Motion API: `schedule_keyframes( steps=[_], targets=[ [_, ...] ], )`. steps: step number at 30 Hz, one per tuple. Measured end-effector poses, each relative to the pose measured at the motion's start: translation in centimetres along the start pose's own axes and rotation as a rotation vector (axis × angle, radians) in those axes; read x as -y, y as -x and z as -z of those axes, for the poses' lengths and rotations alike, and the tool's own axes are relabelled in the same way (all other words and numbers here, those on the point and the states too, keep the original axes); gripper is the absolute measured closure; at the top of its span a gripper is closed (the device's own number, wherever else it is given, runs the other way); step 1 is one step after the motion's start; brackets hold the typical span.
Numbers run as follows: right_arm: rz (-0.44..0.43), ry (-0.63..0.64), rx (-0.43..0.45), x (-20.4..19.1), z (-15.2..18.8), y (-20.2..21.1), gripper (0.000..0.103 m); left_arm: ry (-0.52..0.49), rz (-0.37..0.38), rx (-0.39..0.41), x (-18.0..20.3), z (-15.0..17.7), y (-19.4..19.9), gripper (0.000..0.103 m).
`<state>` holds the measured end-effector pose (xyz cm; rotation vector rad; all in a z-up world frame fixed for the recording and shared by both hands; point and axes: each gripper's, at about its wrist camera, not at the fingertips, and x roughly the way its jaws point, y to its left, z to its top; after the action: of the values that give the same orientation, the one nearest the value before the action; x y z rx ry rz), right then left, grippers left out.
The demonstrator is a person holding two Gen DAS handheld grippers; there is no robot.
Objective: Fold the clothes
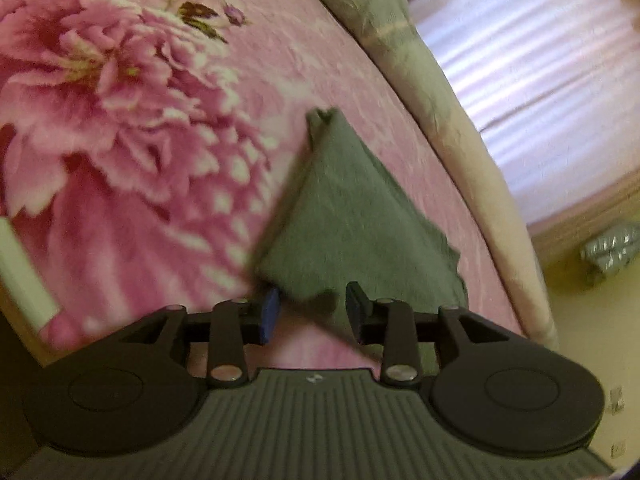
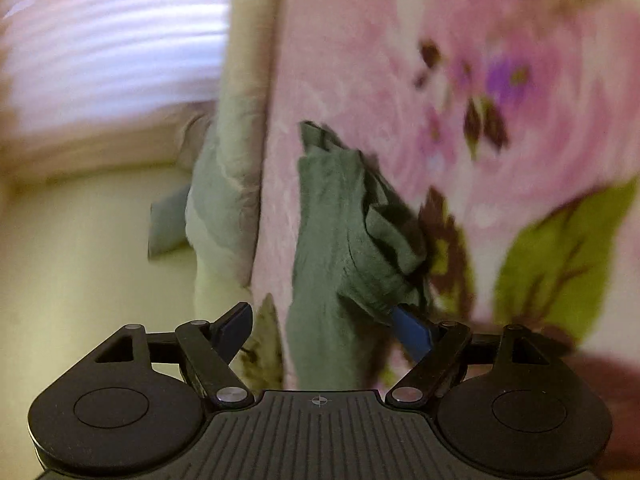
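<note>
While no container is seen in either view, the task's thing is carried by a bed with a pink floral bedspread (image 1: 120, 120). A green cloth (image 1: 352, 216) is laid flat near the bed's right edge in the left wrist view, folded into a roughly triangular shape with one point directed away from the camera. Its surface is seen as smooth there; in the right wrist view the same cloth (image 2: 344, 232) is seen bunched and creased along one side. The left gripper (image 1: 316, 312) is held with its jaws partly spread, and the cloth's near corner is seen between the pads without being pinched. The right gripper (image 2: 324, 328) is held with its jaws spread wide; the cloth runs down between them, and its rumpled edge is seen touching the blue pad on the right. A grey-beige blanket (image 1: 400, 60) is draped along the bed's edge, beside the cloth.
</note>
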<state>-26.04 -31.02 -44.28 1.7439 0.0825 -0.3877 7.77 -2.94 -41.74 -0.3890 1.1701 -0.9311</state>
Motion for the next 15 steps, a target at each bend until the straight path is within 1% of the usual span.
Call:
schedule_keyframes(
  steps=[2, 3, 5, 6, 8, 11, 13, 14, 15],
  targets=[
    [0.029, -0.072, 0.013, 0.1, -0.7, -1.0, 0.032, 0.013, -0.009, -0.001, -0.1, -0.5, -0.5, 0.076],
    [0.061, -0.109, 0.01, 0.2, -1.2, -1.4, 0.041, 0.011, -0.013, -0.005, 0.0, -0.7, -0.7, 0.076],
    [0.086, -0.197, -0.008, 0.3, -1.5, -1.5, 0.042, 0.003, -0.012, -0.019, 0.1, -1.0, -0.8, 0.076],
    [0.101, -0.212, -0.022, -0.1, -1.3, -1.1, 0.042, 0.003, -0.011, -0.024, 0.1, -1.1, -0.8, 0.076],
    [0.08, -0.226, -0.035, -0.5, -0.6, -0.6, 0.041, 0.005, -0.005, -0.031, -0.2, -1.1, -0.7, 0.076],
    [0.095, -0.178, -0.081, -0.6, -0.8, -2.4, 0.041, 0.012, 0.0, -0.03, -0.3, -1.1, -0.8, 0.077],
    [0.173, -0.119, -0.019, -0.3, -1.4, -3.9, 0.042, 0.015, 0.001, -0.026, -0.4, -1.2, -0.8, 0.079],
    [0.166, -0.132, -0.011, 0.0, -1.6, -4.3, 0.042, 0.008, -0.002, -0.021, -0.4, -1.3, -0.9, 0.091],
    [0.159, -0.134, -0.006, -0.3, -1.7, -4.5, 0.043, -0.012, -0.007, -0.016, -0.4, -1.4, -1.0, 0.096]
  ],
)
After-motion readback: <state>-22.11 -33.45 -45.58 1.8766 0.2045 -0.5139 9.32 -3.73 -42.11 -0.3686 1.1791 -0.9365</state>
